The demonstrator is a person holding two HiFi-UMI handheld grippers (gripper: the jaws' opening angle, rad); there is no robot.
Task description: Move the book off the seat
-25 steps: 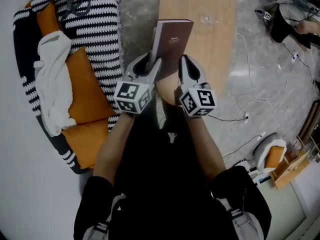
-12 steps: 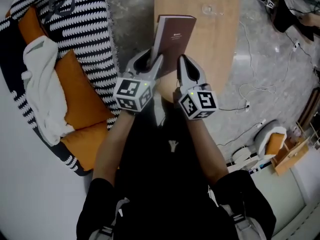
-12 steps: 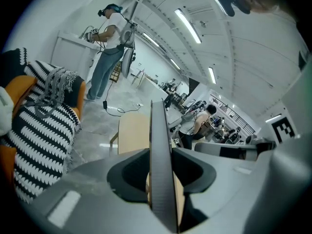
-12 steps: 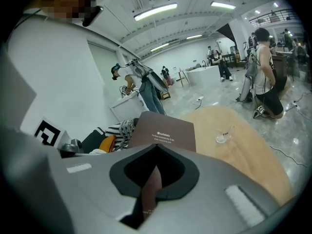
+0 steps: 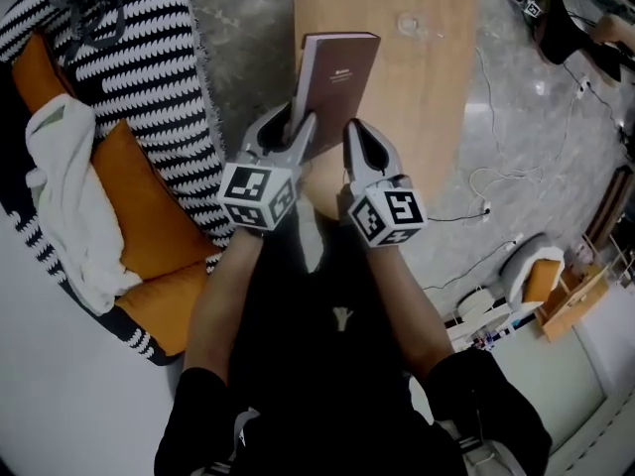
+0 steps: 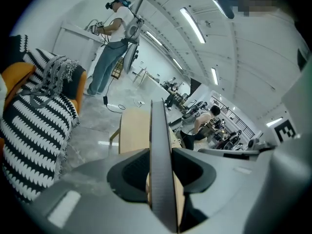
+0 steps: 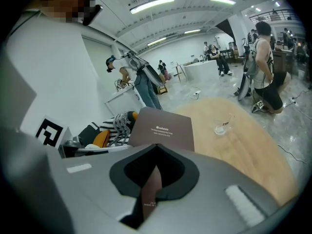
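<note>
A dark brown hardcover book (image 5: pixel 337 79) is held tilted over the near end of a light wooden table (image 5: pixel 427 97). My left gripper (image 5: pixel 298 135) is shut on its left near edge. In the left gripper view the book (image 6: pixel 158 140) runs edge-on between the jaws of that gripper (image 6: pixel 161 182). My right gripper (image 5: pixel 354 145) is shut on the near right corner. In the right gripper view the brown cover (image 7: pixel 163 128) rises ahead, with a strip of it pinched in the gripper (image 7: pixel 152 182).
A seat with a black-and-white striped blanket (image 5: pixel 149 77), orange cushions (image 5: pixel 129 206) and a white cloth (image 5: pixel 64 196) lies at the left. A small clear glass item (image 5: pixel 407 23) sits on the table. Cables (image 5: pixel 496 196) trail on the marble floor at the right. People (image 7: pixel 263 57) stand farther off.
Both grippers have sunk with the book toward the table top. Both grips on the book look unchanged.
</note>
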